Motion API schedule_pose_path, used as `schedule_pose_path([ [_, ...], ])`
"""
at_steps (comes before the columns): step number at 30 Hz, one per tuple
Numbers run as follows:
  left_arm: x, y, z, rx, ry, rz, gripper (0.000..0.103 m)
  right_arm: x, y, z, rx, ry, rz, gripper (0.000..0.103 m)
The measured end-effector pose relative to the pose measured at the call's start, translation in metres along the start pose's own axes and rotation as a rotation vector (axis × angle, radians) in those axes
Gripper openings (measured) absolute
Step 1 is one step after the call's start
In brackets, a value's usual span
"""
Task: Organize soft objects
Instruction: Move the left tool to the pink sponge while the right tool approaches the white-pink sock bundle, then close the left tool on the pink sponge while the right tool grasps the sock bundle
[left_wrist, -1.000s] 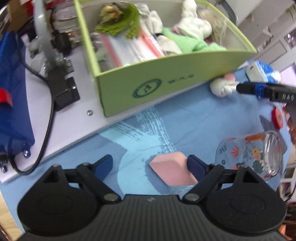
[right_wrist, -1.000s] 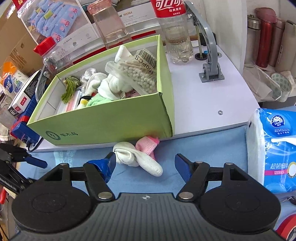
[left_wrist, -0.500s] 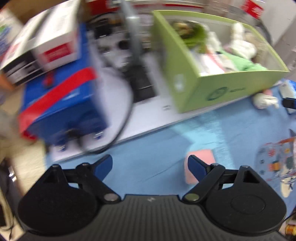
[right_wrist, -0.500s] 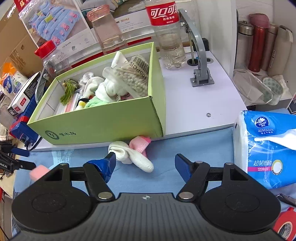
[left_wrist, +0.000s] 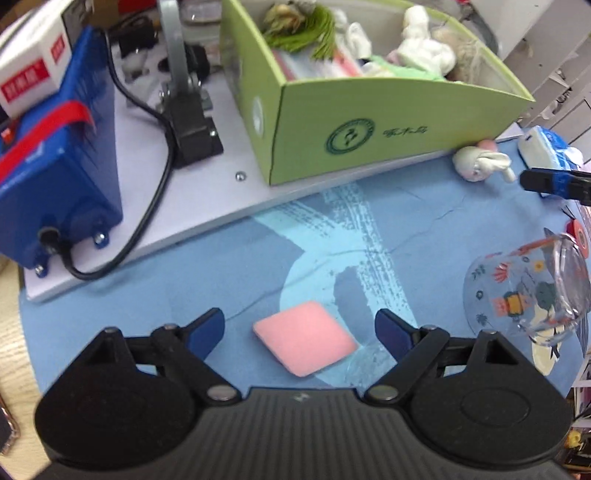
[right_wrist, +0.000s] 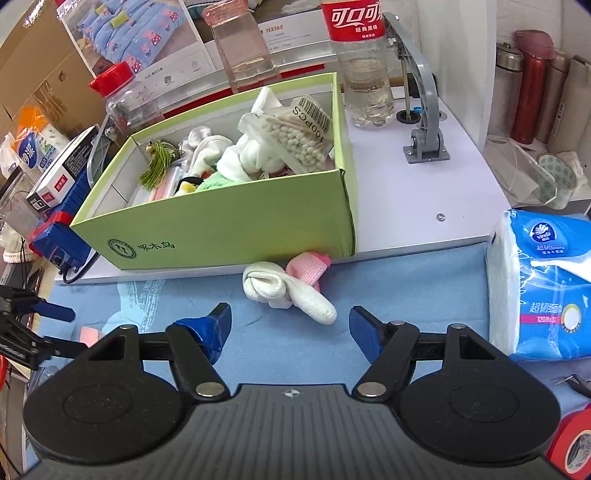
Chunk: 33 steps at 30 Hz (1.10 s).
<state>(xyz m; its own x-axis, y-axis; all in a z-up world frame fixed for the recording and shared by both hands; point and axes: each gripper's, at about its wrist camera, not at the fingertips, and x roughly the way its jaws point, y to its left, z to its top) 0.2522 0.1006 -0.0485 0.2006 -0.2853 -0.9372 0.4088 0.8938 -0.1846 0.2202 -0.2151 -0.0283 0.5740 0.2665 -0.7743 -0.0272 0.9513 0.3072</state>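
A flat pink sponge (left_wrist: 304, 343) lies on the blue mat, between the fingers of my left gripper (left_wrist: 300, 328), which is open and not touching it. The green box (left_wrist: 388, 122) behind holds socks, a green tassel and other soft things. A rolled white and pink sock (right_wrist: 291, 286) lies on the mat against the box front (right_wrist: 229, 236); the same sock (left_wrist: 480, 162) shows far right in the left wrist view. My right gripper (right_wrist: 290, 326) stands open just in front of the sock, apart from it. The left gripper's fingers (right_wrist: 55, 312) and the sponge (right_wrist: 88, 334) show at the far left.
A blue power unit (left_wrist: 51, 177) with a black cable sits left of the box on the white board. A patterned glass (left_wrist: 524, 295) lies on the mat at right. A tissue pack (right_wrist: 543, 284), red tape roll (right_wrist: 576, 443), bottles (right_wrist: 364, 62) and flasks (right_wrist: 532, 81) surround the area.
The left wrist view swung away to the left in a blur and came back; the pink sponge now sits centred between the left fingers. The right gripper's view has drawn back slightly from the sock.
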Motion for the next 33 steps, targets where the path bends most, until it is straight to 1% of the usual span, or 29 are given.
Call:
schedule_pose_path([
  [2,0.006,0.004,0.001,-0.018,0.015,0.006,0.088,0.000,-0.001,0.002,0.005,-0.002,-0.003,0.057],
  [4,0.007,0.007,-0.001,-0.019,0.026,0.052,0.088,0.000,-0.001,0.002,0.006,-0.003,0.000,0.057],
  [6,0.004,0.012,-0.008,-0.011,0.026,0.070,0.088,0.001,0.000,0.003,0.002,-0.002,0.004,0.057],
  [8,-0.002,0.020,-0.018,-0.023,0.028,0.080,0.088,0.003,-0.001,0.003,0.004,-0.001,0.002,0.057],
  [10,-0.007,0.031,-0.030,-0.051,0.023,0.107,0.088,0.005,-0.001,0.002,0.013,0.000,0.008,0.057],
  [11,-0.011,0.039,-0.035,-0.081,0.012,0.100,0.088,0.007,-0.001,0.001,0.015,0.003,0.012,0.057],
  [13,-0.017,0.048,-0.042,-0.151,-0.014,0.061,0.088,0.011,0.000,0.000,0.014,0.008,0.016,0.057],
  [14,-0.020,0.048,-0.043,-0.165,-0.036,0.053,0.088,0.013,0.002,0.001,0.013,0.012,0.016,0.057],
  [16,-0.020,0.040,-0.041,-0.149,-0.076,0.042,0.088,0.019,0.008,0.002,0.015,0.016,0.021,0.057],
  [18,-0.011,0.034,-0.035,-0.150,-0.066,0.030,0.088,0.026,0.015,0.005,0.003,0.033,0.023,0.057],
  [19,-0.011,0.028,-0.034,-0.139,-0.083,0.056,0.088,0.029,0.019,0.006,-0.007,0.042,0.009,0.057],
  [20,-0.010,0.026,-0.033,-0.136,-0.088,0.068,0.088,0.032,0.023,0.007,-0.021,0.048,-0.007,0.057],
  [24,-0.007,0.028,-0.032,-0.172,-0.110,0.057,0.088,0.045,0.029,0.012,-0.061,0.064,-0.070,0.057],
  [27,-0.007,0.026,-0.036,-0.167,-0.132,0.076,0.088,0.056,0.026,0.011,-0.074,0.076,-0.111,0.057],
  [29,-0.007,0.025,-0.039,-0.165,-0.152,0.090,0.089,0.062,0.021,0.007,-0.074,0.089,-0.117,0.057],
  [30,-0.007,0.025,-0.041,-0.169,-0.163,0.095,0.090,0.061,0.021,0.005,-0.089,0.067,-0.117,0.057],
  [32,-0.005,0.023,-0.043,-0.168,-0.186,0.119,0.090,0.063,0.022,0.003,-0.113,0.054,-0.135,0.058],
  [33,-0.004,0.021,-0.044,-0.164,-0.195,0.137,0.090,0.064,0.024,0.002,-0.127,0.048,-0.142,0.059],
])
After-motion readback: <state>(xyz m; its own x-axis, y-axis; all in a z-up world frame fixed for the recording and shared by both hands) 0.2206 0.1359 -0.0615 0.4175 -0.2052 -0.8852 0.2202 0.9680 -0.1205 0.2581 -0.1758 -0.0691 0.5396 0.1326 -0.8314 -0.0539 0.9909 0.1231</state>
